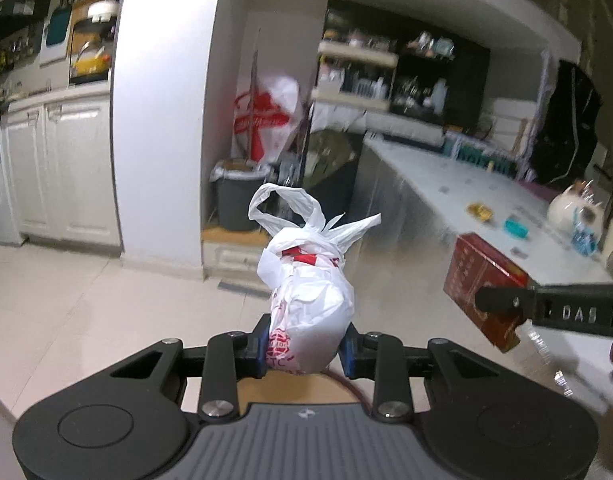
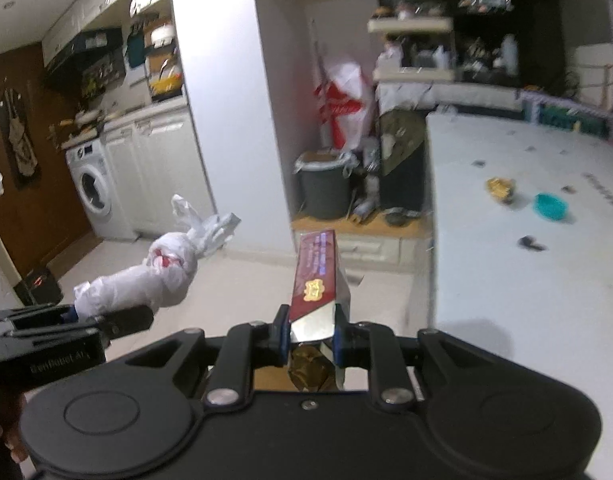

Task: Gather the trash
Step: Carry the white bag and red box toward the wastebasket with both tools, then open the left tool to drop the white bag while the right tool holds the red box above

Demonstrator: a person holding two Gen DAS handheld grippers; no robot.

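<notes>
The left tool (image 1: pixel 305 346) is clamped on a knotted white plastic bag (image 1: pixel 306 300), which juts forward from between its pads, held in the air above the floor. The right tool (image 2: pixel 309 338) grips a red carton (image 2: pixel 316 280) (its open end nearest the camera). A lined grey bin (image 2: pixel 323 188) stands ahead, beside the white table (image 2: pixel 526 280).

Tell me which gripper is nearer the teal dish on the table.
Right. The right gripper, shut on the red box, is beside the table with the teal dish. The left gripper, holding the tied bag, is on its far side.
</notes>
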